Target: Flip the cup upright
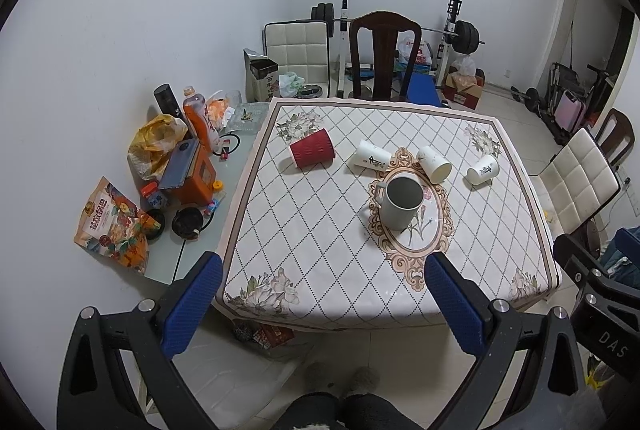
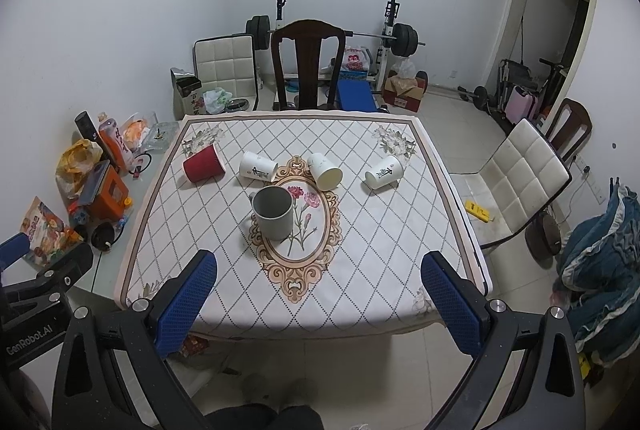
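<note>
Left gripper (image 1: 322,304): I had it spread wide with nothing between the blue pads, hanging off the near edge of the table (image 1: 320,302), well short of any cup.

Right gripper (image 2: 318,304): same deal, wide open and empty, also back at the near edge.

Grey mug (image 1: 400,202): was already standing upright on the oval flower print in the middle, so not my problem.

Cups still down: four lay on their sides in a row across the far half. Red cup (image 1: 312,150) far left, then a white cup with lettering (image 1: 370,156), a plain white cup (image 1: 435,164), and a second lettered white cup (image 1: 483,170) far right.

Which way they pointed: the red cup's long axis ran roughly left-right, mouth toward the middle of the table as far as I could tell. The plain white one had its open mouth angled toward me.

Who's nearer: all four sat ahead of both tools, beyond the mug. Red cup was on my left side, so I reckoned the left tool got that one; the far-right lettered cup looked like the right tool's job.

Watch out: the mug stood between me and the middle two.
</note>
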`<state>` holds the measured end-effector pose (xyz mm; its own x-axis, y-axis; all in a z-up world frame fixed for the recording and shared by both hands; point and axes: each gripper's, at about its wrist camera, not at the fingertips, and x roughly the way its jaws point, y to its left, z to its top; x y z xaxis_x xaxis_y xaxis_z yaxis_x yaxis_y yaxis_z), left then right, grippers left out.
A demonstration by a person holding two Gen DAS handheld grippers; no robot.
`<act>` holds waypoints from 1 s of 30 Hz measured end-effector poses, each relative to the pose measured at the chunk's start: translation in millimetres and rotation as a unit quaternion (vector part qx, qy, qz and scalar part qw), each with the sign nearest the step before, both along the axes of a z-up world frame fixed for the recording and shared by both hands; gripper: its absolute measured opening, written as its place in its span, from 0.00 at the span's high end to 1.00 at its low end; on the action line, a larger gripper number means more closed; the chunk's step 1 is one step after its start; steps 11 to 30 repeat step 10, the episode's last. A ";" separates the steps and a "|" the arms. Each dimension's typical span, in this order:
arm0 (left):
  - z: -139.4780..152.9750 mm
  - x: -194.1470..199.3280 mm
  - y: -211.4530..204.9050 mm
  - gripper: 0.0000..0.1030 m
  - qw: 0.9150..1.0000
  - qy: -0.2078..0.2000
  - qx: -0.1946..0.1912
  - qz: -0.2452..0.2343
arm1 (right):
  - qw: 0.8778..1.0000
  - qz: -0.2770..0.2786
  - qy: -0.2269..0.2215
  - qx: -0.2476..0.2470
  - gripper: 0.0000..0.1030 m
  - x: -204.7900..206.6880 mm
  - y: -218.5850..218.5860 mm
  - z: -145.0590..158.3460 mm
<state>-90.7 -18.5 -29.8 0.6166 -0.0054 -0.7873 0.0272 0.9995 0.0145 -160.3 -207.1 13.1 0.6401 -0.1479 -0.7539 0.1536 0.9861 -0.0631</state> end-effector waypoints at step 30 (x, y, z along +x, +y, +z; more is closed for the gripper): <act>0.5 -0.2 2.9 0.00 1.000 0.001 -0.003 0.000 | 1.000 0.000 0.002 0.002 0.00 1.0 2.6 1.2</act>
